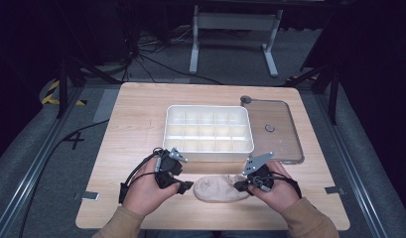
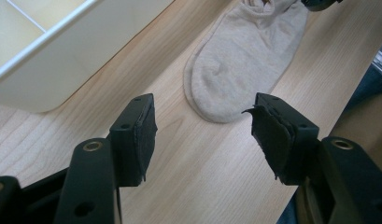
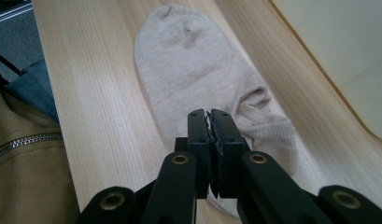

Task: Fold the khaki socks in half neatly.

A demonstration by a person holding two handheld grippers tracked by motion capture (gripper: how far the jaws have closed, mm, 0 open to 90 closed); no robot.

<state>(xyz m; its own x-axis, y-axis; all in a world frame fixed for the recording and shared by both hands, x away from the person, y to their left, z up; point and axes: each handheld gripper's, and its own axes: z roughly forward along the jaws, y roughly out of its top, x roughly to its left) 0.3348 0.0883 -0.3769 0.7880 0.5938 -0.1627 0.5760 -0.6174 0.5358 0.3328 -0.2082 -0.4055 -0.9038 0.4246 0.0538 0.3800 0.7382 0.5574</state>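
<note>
Left gripper view: left gripper point(image 2: 202, 135) apart, empty | right gripper point(image 3: 210, 122) pinches sock point(image 3: 193, 70) (cuff end)

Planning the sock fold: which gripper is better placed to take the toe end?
Left. Its gripper is open just short of the sock's toe; the right gripper is shut at the cuff end.

High view: fixed overhead, looks forward and down over whole tabletop point(image 1: 141, 114). Left gripper view: close, low, along jaws toward sock point(image 2: 244, 56) ahead. Right gripper view: close, above same sock point(image 3: 198, 74). All three share sock, white tray point(image 1: 208, 148) wall.
</note>
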